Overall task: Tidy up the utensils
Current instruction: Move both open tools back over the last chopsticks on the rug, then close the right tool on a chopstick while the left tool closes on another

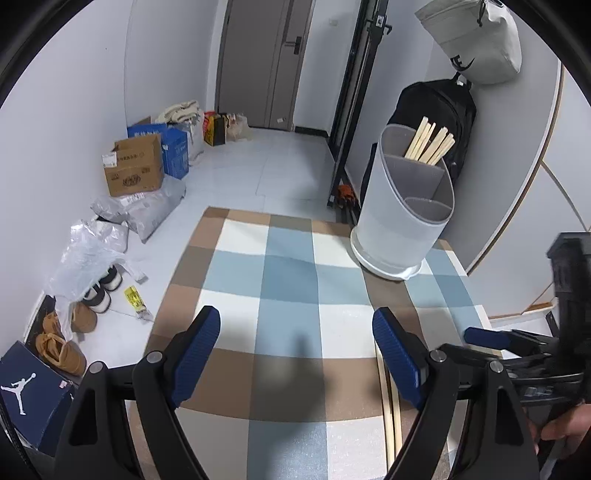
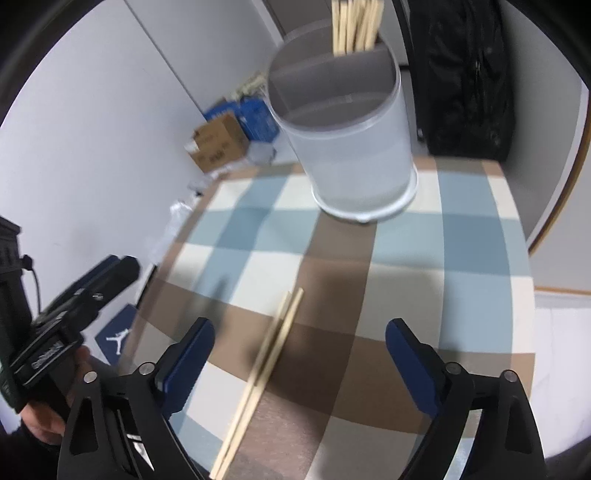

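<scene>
A white utensil holder with grey dividers stands at the far right of the checked tablecloth. Several wooden chopsticks stand in its rear compartment; the other compartments look empty. A loose pair of chopsticks lies on the cloth. My right gripper hovers over that pair, open, the sticks lying between its blue pads and touching neither. My left gripper is open over bare cloth to the left, holding nothing.
A black backpack and a grey bag hang behind the holder. Left of the table, the floor holds cardboard boxes, plastic bags, shoes and a shoe box. A hand grips the left tool.
</scene>
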Tool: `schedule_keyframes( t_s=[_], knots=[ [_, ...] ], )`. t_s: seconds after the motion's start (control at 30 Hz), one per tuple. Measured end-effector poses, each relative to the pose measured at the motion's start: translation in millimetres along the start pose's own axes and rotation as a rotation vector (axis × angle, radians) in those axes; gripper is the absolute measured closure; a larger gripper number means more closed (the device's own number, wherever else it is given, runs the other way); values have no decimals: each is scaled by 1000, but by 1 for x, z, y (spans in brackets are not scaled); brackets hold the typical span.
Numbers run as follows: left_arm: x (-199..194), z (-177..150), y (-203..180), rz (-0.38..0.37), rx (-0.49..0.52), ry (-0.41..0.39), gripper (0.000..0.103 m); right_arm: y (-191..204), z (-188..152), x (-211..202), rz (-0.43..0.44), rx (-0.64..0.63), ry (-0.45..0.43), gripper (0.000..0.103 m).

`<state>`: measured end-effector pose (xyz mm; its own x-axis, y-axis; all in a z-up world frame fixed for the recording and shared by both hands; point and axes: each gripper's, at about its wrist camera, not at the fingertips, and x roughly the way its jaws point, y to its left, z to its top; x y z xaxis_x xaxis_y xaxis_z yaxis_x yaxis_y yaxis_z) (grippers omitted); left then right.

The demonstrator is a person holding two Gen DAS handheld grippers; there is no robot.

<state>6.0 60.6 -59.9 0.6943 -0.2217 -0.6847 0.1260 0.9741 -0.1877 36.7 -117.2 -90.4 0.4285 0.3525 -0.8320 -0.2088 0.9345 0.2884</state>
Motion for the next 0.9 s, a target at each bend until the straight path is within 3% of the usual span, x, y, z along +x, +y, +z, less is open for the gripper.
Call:
schedule_keyframes(
  t_s=[0.33, 0.5, 0.9],
  knots=[
    [4, 3, 13, 5, -24, 13, 22, 13, 9, 37, -96, -67, 105, 43],
    [4, 5, 24, 38, -48, 16, 22, 19, 21, 50, -161, -75, 164, 65],
    [4, 10, 39, 36, -114, 21, 22, 47, 36, 72, -306, -203, 303, 72]
  ],
)
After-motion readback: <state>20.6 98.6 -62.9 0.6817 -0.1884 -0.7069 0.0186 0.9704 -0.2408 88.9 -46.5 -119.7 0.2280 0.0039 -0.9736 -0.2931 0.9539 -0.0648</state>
